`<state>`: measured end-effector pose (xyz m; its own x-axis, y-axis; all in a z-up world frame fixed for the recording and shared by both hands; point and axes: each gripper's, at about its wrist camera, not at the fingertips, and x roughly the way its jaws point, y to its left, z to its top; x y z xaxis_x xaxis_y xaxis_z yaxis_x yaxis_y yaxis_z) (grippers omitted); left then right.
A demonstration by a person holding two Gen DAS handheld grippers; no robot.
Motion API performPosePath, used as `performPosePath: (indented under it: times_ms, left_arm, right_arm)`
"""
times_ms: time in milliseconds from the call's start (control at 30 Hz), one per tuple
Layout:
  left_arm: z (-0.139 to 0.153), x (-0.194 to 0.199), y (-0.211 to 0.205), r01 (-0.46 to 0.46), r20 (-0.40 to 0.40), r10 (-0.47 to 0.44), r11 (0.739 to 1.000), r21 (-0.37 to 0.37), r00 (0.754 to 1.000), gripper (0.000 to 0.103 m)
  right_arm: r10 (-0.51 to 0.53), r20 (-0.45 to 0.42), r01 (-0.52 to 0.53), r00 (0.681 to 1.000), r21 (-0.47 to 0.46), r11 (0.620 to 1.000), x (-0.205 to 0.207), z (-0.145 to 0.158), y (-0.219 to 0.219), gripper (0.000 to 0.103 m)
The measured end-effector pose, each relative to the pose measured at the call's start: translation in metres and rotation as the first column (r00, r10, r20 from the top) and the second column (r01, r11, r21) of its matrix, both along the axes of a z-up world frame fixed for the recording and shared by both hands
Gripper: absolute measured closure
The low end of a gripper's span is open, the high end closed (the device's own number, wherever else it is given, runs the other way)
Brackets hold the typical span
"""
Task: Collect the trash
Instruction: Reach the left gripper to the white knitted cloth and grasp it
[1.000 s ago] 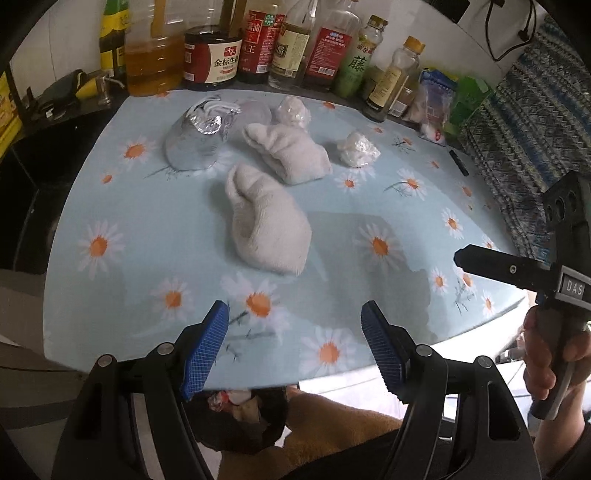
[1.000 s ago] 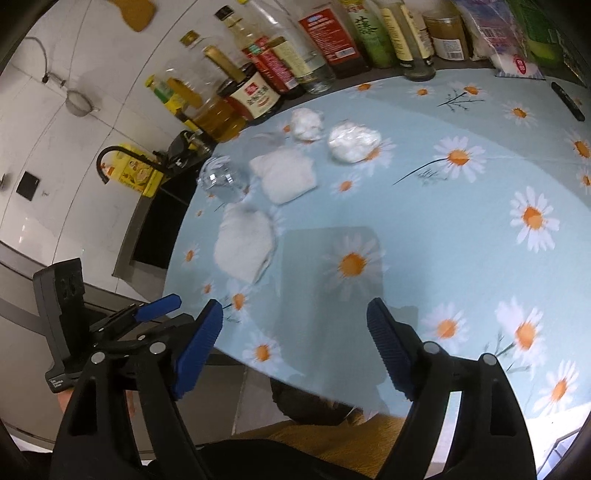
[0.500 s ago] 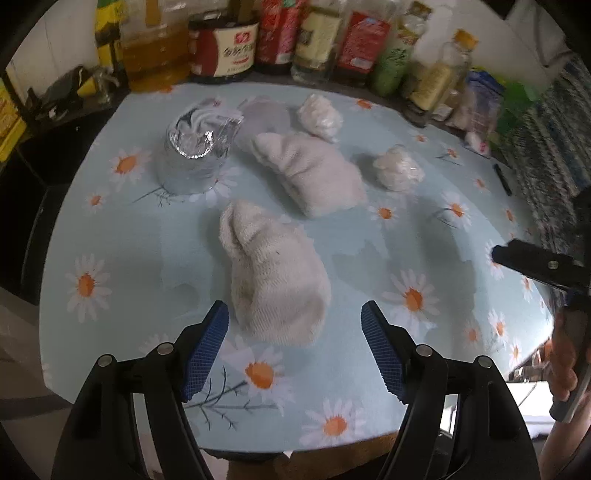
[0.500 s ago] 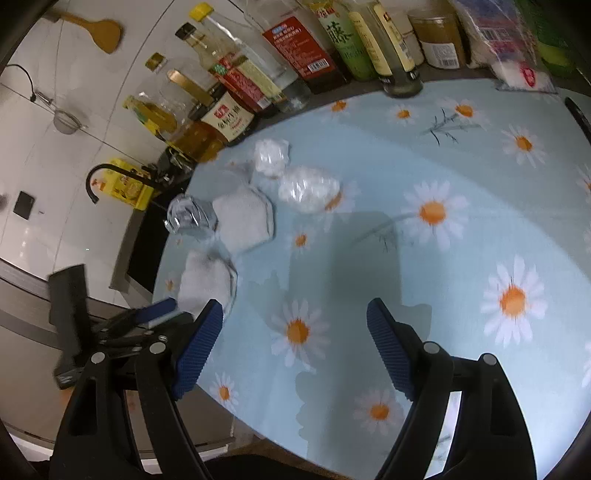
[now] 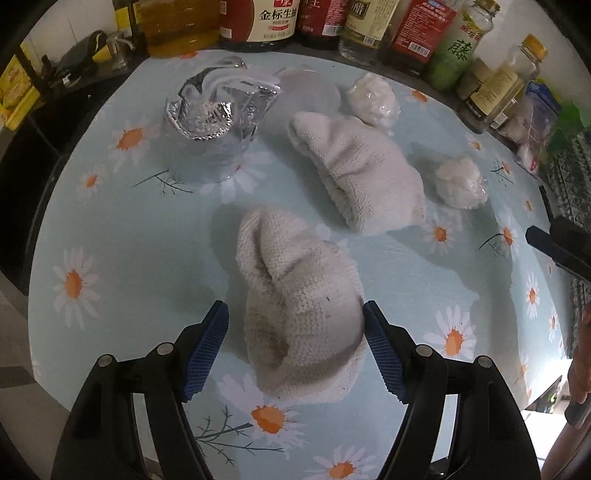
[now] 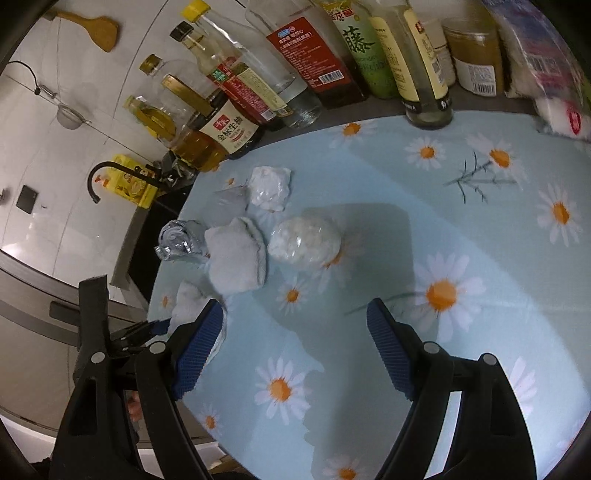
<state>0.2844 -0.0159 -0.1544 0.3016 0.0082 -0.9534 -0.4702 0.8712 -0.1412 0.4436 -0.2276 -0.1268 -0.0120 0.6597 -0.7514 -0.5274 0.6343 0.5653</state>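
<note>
since a second ago the left gripper (image 5: 295,332) has pushed forward over the daisy tablecloth (image 5: 122,240), so the near knitted cloth wad (image 5: 299,310) that lay well ahead at 12 o'clock now sits between its blue fingers (image 5: 207,343); the jaws stand wide apart, the right finger just beside the wad and the left one a little off it. the right gripper (image 6: 295,350) has also swung closer to the clutter, jaws spread with nothing between them, hovering over bare cloth.

from the left wrist view, a second knitted wad (image 5: 362,173) lies at 1 o'clock, a crumpled foil cup (image 5: 214,122) at 11 o'clock, and two plastic-wrapped white balls sit beyond: one (image 5: 373,98) touching the second wad's far end, the other (image 5: 460,181) near the second wad at 2 o'clock. a flat clear lid (image 5: 310,92) lies between foil cup and far ball. a row of sauce bottles (image 5: 258,22) lines the far edge at 12 o'clock.
</note>
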Motion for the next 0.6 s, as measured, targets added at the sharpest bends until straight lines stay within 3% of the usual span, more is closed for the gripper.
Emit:
performPosePath:
  times_ms: [267,300,367,600]
  left_arm:
    - [-0.003,0.010,-0.006,0.008,0.010,-0.008,0.999,0.036,1.000,0.032]
    - [-0.004,0.010,-0.007,0.012,0.009,-0.012,0.998,0.054,1.000,0.035]
    - [-0.004,0.011,-0.009,0.017,0.013,-0.018,0.998,0.068,1.000,0.049]
    - [0.003,0.010,-0.015,0.020,0.043,-0.023,0.997,0.080,0.999,0.062]
  right_arm:
    - [0.035,0.058,-0.032,0.998,-0.068,0.997,0.018,-0.008,0.026,0.023]
    - [0.037,0.067,-0.032,0.997,-0.075,0.997,0.020,-0.010,0.027,0.023]
    - [0.049,0.089,-0.039,0.995,-0.106,0.994,0.024,-0.015,0.036,0.023]
    - [0.101,0.095,-0.088,0.990,-0.132,0.987,0.030,-0.027,0.055,0.023]
